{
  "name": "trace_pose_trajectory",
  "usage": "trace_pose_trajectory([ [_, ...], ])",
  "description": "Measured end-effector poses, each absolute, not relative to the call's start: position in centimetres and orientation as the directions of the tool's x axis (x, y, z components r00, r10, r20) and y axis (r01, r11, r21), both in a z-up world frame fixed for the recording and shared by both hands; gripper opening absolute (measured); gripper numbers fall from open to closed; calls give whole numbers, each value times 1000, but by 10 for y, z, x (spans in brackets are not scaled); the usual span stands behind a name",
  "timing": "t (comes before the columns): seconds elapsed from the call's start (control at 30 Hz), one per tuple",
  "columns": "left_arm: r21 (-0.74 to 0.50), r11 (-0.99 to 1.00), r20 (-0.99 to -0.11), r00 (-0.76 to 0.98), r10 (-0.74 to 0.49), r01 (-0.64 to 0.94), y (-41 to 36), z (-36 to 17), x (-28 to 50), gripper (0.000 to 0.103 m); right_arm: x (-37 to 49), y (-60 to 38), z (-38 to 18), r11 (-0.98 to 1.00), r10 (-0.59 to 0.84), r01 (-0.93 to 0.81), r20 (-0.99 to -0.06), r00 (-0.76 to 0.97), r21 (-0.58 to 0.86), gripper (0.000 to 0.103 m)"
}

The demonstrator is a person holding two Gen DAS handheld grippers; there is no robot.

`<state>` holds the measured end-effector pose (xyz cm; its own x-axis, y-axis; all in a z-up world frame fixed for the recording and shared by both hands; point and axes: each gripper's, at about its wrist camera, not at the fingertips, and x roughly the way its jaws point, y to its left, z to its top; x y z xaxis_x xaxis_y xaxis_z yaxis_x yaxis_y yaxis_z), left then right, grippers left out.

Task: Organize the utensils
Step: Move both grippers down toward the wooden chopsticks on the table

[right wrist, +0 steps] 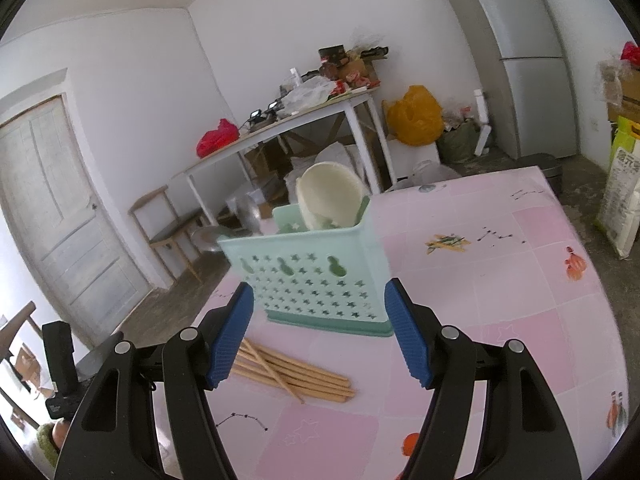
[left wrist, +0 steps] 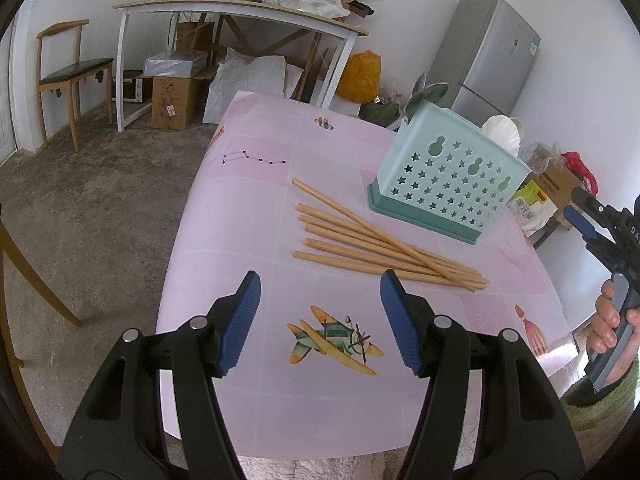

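Observation:
Several wooden chopsticks [left wrist: 384,246] lie in a loose fan on the pink tablecloth [left wrist: 256,208], just beyond my left gripper [left wrist: 320,292], which hangs open and empty above an airplane print. A mint-green utensil holder [left wrist: 444,176] with star holes stands behind them, holding white spoons [left wrist: 502,130] and metal ones. In the right wrist view the utensil holder [right wrist: 316,280] stands straight ahead of my open, empty right gripper [right wrist: 320,312], with the chopsticks [right wrist: 292,372] at lower left on the pink tablecloth [right wrist: 520,280]. The right gripper [left wrist: 588,216] also shows at the left view's right edge, held by a hand [left wrist: 608,320].
A wooden chair [left wrist: 68,76] and a cluttered white desk [left wrist: 240,12] stand across the concrete floor. A grey fridge [left wrist: 492,56] and bags sit to the right. The table's left edge drops to the floor. A door [right wrist: 60,216] is at the left in the right wrist view.

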<state>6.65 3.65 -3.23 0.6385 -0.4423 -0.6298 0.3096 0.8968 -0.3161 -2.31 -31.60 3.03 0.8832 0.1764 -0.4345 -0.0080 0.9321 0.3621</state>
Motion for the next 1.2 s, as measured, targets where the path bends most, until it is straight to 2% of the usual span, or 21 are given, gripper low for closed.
trace_pose_trajectory([
  [0.1, -320, 894, -622, 641, -449, 314, 38, -30, 64, 59, -15, -304, 26, 922, 240, -54, -456, 857, 384, 66],
  [0.27, -361, 865, -605, 619, -501, 347, 32, -33, 58, 57, 10, -259, 18, 936, 327, -183, -547, 770, 302, 66],
  [0.33, -390, 846, -607, 589, -533, 364, 27, -37, 58, 53, 23, -239, 14, 931, 362, -246, -591, 721, 270, 66],
  [0.5, -462, 792, -607, 508, -611, 399, 12, -49, 63, 34, 64, -184, -10, 915, 361, -378, -704, 612, 140, 66],
  [0.6, -518, 754, -594, 465, -657, 404, 5, -55, 66, 26, 92, -164, -28, 897, 356, -427, -757, 549, 112, 56],
  [0.7, -582, 711, -575, 418, -703, 396, -1, -62, 69, 23, 121, -156, -47, 889, 349, -439, -807, 475, 126, 48],
  [0.9, -640, 676, -561, 379, -736, 365, -7, -72, 75, 23, 145, -152, -61, 880, 358, -442, -857, 372, 176, 45],
  [1.07, -652, 676, -570, 367, -736, 343, -8, -77, 78, 23, 137, -154, -60, 903, 341, -379, -877, 338, 205, 27],
  [1.2, -648, 694, -592, 365, -719, 315, -13, -81, 79, 23, 122, -161, -60, 929, 344, -254, -884, 316, 270, 21],
])
